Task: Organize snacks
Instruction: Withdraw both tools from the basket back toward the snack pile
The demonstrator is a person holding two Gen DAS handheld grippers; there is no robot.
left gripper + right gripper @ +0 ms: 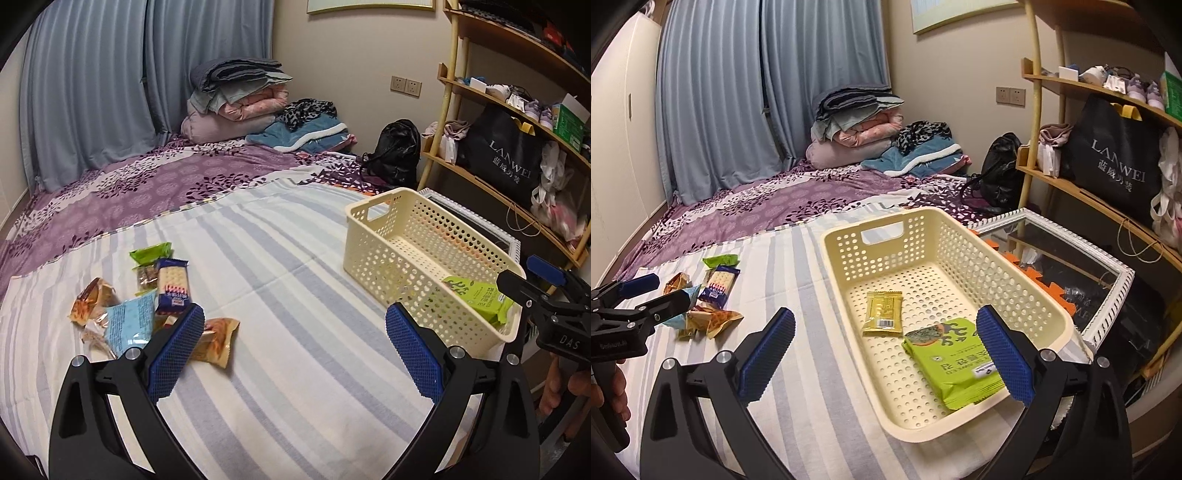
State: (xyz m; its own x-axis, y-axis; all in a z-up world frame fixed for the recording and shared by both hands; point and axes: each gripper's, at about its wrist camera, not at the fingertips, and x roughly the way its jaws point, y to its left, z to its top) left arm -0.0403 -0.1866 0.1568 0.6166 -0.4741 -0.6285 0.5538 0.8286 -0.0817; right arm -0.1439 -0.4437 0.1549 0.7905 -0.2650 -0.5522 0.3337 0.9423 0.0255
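One cream basket [846, 236] near the bed's [280, 258] right edge holds two packets, green [956, 363] and yellow [882, 314]; the left view hides the yellow. About six snacks [147, 302] lie at its left. Both tongs, left [295, 347] and right [886, 349], gape empty.

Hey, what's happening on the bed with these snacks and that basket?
A person holding a gripper in each hand is sorting snacks into the cream basket on the striped bed cover. Two packets are already in it: a green packet and a small yellow packet. The right gripper hangs open and empty over the basket. The left gripper is open and empty too, near the snack pile not yet sorted.
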